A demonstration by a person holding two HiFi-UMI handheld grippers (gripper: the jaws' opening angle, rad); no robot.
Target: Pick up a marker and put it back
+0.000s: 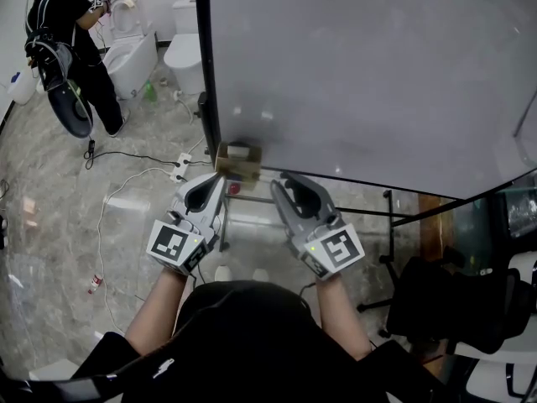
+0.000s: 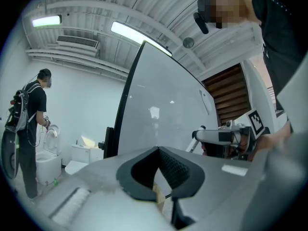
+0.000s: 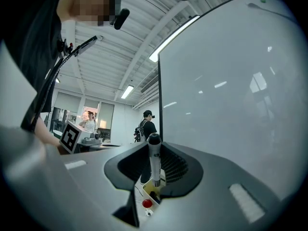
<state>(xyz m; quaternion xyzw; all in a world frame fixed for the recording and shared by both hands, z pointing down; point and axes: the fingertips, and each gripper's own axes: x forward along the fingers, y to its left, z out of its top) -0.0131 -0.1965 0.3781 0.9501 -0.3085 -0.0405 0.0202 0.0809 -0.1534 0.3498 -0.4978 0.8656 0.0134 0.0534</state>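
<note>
The marker (image 3: 154, 167), a slim pale-grey stick with a darker rounded tip, stands upright, clamped in the right gripper (image 1: 284, 180) above a cardboard box (image 1: 239, 164). Any print on it is too small to read; the left gripper (image 1: 220, 180) has its jaws together, empty

Grey marble floor (image 1: 50, 250) strewn with cables (image 1: 137, 174) — two white toilets (image 1: 134, 55) at the far side, a person (image 1: 63, 32) beside them; strip lights (image 2: 139, 35) on a ribbed ceiling (image 2: 96, 13); a black chair (image 1: 453, 300).

No text legible, only square markers (image 1: 178, 243) on left gripper (image 1: 216, 183) and right gripper (image 1: 283, 181)
</note>
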